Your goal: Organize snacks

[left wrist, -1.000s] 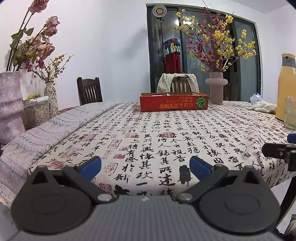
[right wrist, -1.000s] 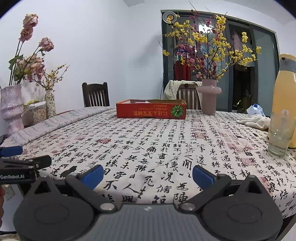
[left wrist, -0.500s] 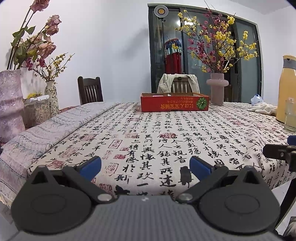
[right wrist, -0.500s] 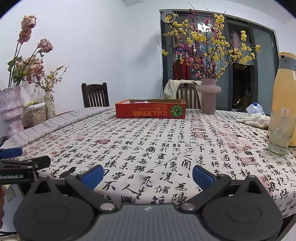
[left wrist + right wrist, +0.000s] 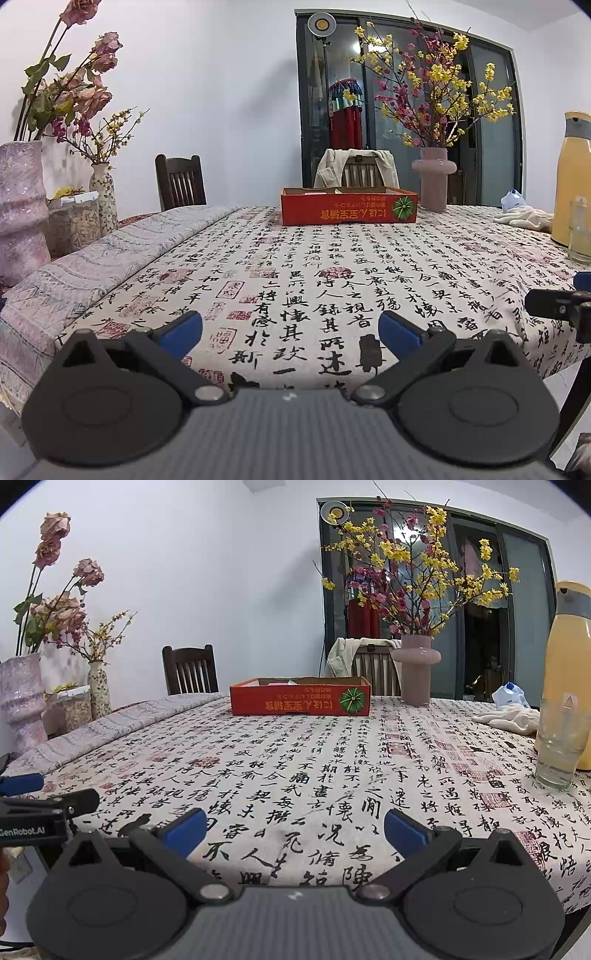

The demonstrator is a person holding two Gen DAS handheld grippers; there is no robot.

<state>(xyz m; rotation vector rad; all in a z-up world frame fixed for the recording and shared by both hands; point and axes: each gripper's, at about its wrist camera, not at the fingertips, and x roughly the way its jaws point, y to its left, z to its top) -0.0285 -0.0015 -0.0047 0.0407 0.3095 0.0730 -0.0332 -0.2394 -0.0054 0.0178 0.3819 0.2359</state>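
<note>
A shallow red cardboard box (image 5: 349,210) (image 5: 300,700) with a green melon print sits at the far side of the table; pale packets barely show over its rim. My left gripper (image 5: 290,332) hovers open at the table's near edge, nothing between its blue pads. My right gripper (image 5: 294,830) is likewise open and empty at the near edge. Each gripper's tip shows at the side of the other's view: the right gripper (image 5: 561,306) at the right edge, the left gripper (image 5: 44,805) at the left edge.
The table wears a calligraphy-print cloth (image 5: 332,266). A pink vase of blossoms (image 5: 415,674) stands beside the box. At the right stand a yellow jug (image 5: 570,672) and a drinking glass (image 5: 561,742), with white cloth (image 5: 506,716) behind. Vases (image 5: 22,206) line the left. Wooden chairs (image 5: 180,182) stand beyond.
Both views have drifted only slightly; the box sits in the same place and both grippers stay open and empty.
</note>
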